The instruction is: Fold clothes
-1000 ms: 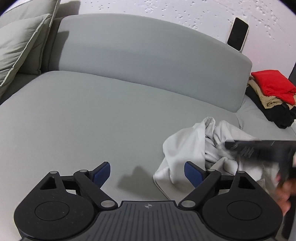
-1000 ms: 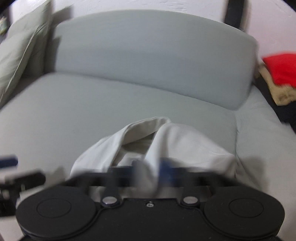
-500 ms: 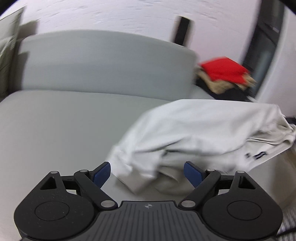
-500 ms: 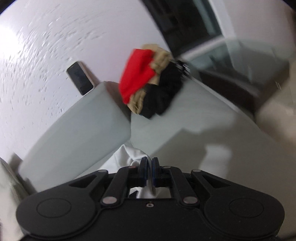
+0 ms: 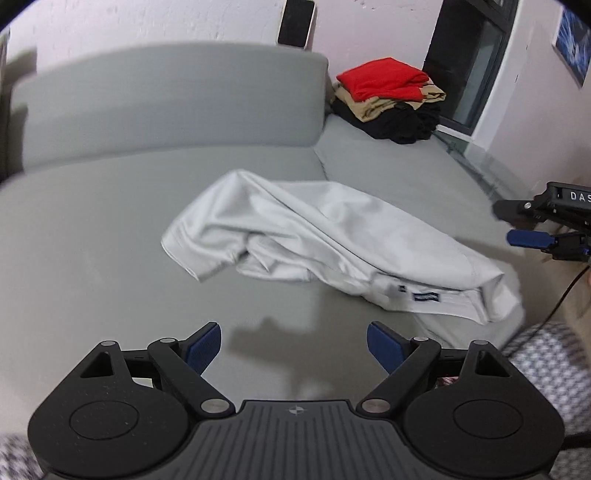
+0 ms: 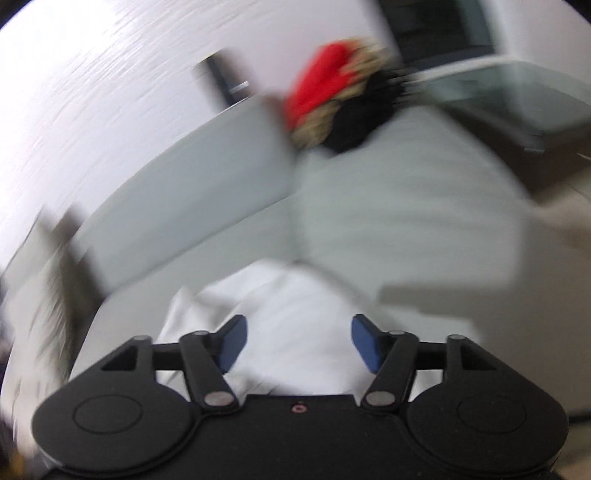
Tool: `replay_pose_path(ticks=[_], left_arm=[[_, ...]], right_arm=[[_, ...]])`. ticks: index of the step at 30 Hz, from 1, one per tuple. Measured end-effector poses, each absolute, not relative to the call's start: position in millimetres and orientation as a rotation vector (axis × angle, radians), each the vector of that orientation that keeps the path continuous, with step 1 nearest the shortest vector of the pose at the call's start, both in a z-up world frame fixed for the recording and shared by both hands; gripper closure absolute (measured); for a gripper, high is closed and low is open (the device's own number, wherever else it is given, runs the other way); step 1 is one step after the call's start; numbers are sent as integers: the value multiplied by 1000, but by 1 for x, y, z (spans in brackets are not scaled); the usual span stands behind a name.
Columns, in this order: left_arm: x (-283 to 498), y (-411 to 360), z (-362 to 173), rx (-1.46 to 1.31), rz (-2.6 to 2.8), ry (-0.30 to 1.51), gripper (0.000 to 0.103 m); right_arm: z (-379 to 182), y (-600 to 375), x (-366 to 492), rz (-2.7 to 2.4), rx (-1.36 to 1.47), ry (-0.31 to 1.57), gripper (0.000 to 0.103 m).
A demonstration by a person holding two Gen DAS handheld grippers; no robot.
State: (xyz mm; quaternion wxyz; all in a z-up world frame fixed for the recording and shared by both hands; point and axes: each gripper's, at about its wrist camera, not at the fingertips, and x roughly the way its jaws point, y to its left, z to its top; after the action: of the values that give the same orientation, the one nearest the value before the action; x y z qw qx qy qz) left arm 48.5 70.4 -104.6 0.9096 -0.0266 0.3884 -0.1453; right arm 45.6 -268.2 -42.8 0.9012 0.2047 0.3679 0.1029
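A crumpled white garment lies across the grey sofa seat, a small dark label showing near its right end. My left gripper hovers open in front of it, nothing between its blue pads. In the left wrist view my right gripper sits at the right edge, beyond the garment's right end, fingers apart. The right wrist view is blurred: my right gripper is open just above the white garment, holding nothing.
A stack of folded clothes, red on tan on black, rests at the sofa's far right corner. A phone leans on the wall above the backrest. A dark window stands right. A checkered sleeve shows at lower right.
The right gripper was shut on the garment and pulled it rightward; it has now opened and let it go. The garment lies spread on the seat. The left view swung right.
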Motion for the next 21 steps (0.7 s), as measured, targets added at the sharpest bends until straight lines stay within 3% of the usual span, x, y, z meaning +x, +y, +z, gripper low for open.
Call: replay_pose_path(ticks=[3,8,14,15,16,18,21], left_arm=[[51,68,-106,-49,-291,775,17],[56,86,-111,-106,-250,723,17],[66,114,-116,-155,-182,689,17],[69,116,-117,-154,-180,692,17],[72,117,-118,-155,-181,694,17],[77,118,-120,-163,-195,696,17],[83,118,-123,-184,-227,704,17]], right_arm=[[-52,-227,67,328,307,787,38],[-62,-156,108,435,76,789,24],[-98,-86,162,482,-256,838,23],[-104,-79,167,489,-300,842,26],[-107,-73,171,490,-333,839,55],[-102,-84,184,443,-266,826,95],[-79,-147,202,237,18,768,95]])
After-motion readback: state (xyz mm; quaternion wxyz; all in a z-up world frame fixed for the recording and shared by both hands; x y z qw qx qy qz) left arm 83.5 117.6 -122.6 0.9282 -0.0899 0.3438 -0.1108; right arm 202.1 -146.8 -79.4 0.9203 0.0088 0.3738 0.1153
